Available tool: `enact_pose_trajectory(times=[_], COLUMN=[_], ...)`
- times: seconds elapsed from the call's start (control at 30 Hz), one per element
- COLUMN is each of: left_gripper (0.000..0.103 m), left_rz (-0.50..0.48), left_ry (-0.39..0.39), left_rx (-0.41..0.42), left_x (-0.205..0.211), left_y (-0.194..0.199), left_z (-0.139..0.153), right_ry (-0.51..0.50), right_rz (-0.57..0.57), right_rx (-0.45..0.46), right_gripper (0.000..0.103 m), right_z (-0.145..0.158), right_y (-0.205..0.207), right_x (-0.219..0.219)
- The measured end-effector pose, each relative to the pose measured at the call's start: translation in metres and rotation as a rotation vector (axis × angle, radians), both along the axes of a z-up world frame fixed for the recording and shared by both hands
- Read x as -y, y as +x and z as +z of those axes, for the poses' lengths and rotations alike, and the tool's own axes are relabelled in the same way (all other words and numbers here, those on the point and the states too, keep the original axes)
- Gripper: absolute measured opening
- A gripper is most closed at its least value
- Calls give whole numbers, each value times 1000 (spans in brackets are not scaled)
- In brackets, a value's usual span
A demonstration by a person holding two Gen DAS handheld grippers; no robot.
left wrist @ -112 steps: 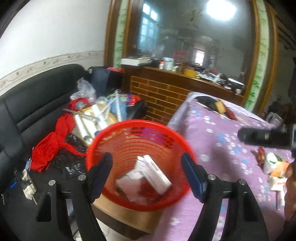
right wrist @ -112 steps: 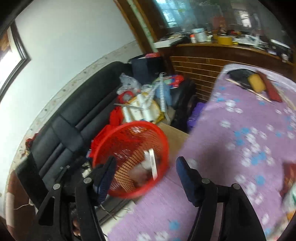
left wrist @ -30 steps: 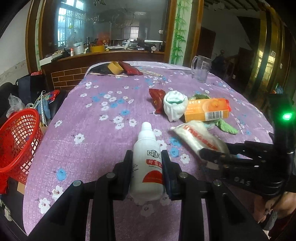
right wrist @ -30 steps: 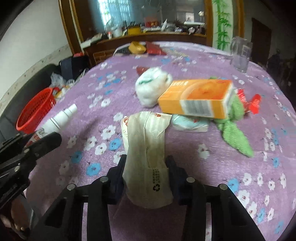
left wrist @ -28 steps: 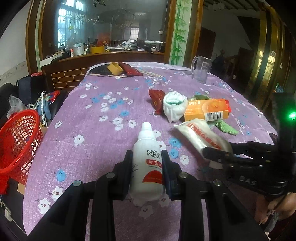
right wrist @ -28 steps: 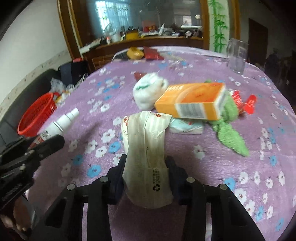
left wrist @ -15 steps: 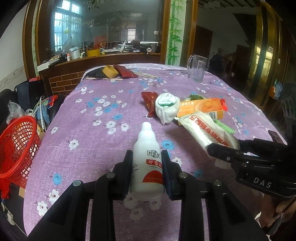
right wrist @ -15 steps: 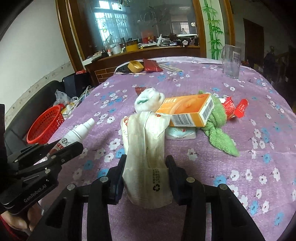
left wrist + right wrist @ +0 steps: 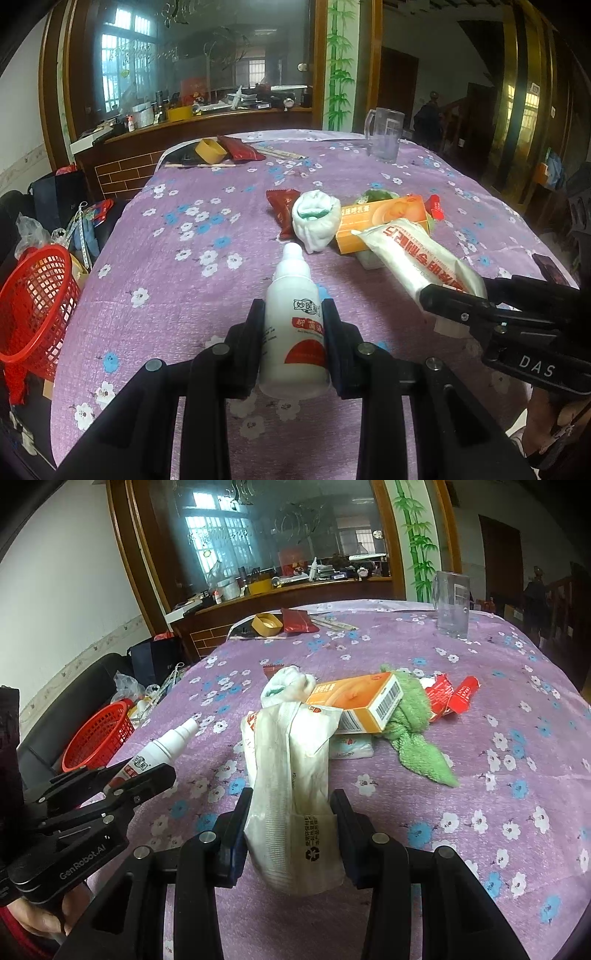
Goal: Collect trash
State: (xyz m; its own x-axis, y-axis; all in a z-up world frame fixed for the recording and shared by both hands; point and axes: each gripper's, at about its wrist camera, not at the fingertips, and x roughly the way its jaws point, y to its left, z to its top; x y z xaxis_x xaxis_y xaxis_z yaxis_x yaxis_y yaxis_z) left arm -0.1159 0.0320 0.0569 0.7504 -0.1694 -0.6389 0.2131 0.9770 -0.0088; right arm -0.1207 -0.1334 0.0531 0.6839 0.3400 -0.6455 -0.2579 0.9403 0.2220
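Note:
My left gripper (image 9: 293, 317) is shut on a white plastic bottle (image 9: 293, 325) with a red label, held above the purple flowered tablecloth (image 9: 192, 266). My right gripper (image 9: 291, 808) is shut on a crumpled white wrapper (image 9: 291, 775) with red print; the same wrapper (image 9: 417, 258) shows at the right of the left wrist view. The bottle (image 9: 162, 749) and left gripper (image 9: 122, 782) appear at the left of the right wrist view. A red mesh basket (image 9: 33, 299) stands off the table's left edge.
On the table lie an orange carton (image 9: 358, 698), a white rolled sock (image 9: 316, 218), a green cloth (image 9: 413, 723), red wrappers (image 9: 450, 698), a dark red packet (image 9: 282, 206), a clear jug (image 9: 384, 134) and a yellow tape roll (image 9: 210, 150). A black sofa (image 9: 74, 709) lies beyond the basket.
Both grippers kept their grip and drew back and up from the table. The carton, sock and cloth pile now looks farther away, and the wrapper has lifted off the table.

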Motion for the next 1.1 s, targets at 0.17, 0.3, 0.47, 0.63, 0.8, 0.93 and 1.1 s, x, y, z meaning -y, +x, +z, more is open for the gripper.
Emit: enact_pose_trajectory(times=[0.17, 0.3, 0.47, 0.63, 0.8, 0.93, 1.1], left_gripper=[29, 29, 29, 29, 29, 29, 29], left_rz=[1, -1, -5, -1, 2, 3, 10], left_ry=[3, 3, 6, 5, 0, -1, -8], left_rx=[-2, 1, 3, 5, 4, 6, 4], left_x=[2, 2, 4, 4, 1, 0, -4], left_y=[0, 0, -3, -4, -7, -7, -8], left_z=[0, 0, 0, 1, 2, 2, 2], right_ry=[12, 21, 22, 18, 12, 9, 9], right_rz=[-4, -13, -21, -23, -17, -17, -16], right_rx=[7, 8, 9, 5, 2, 1, -1], right_gripper=[45, 45, 45, 45, 45, 45, 45], right_z=[3, 3, 5, 5, 5, 4, 4], right_y=[-4, -6, -9, -10, -12, -12, -12], right_x=[7, 13, 15, 13, 9, 8, 8])
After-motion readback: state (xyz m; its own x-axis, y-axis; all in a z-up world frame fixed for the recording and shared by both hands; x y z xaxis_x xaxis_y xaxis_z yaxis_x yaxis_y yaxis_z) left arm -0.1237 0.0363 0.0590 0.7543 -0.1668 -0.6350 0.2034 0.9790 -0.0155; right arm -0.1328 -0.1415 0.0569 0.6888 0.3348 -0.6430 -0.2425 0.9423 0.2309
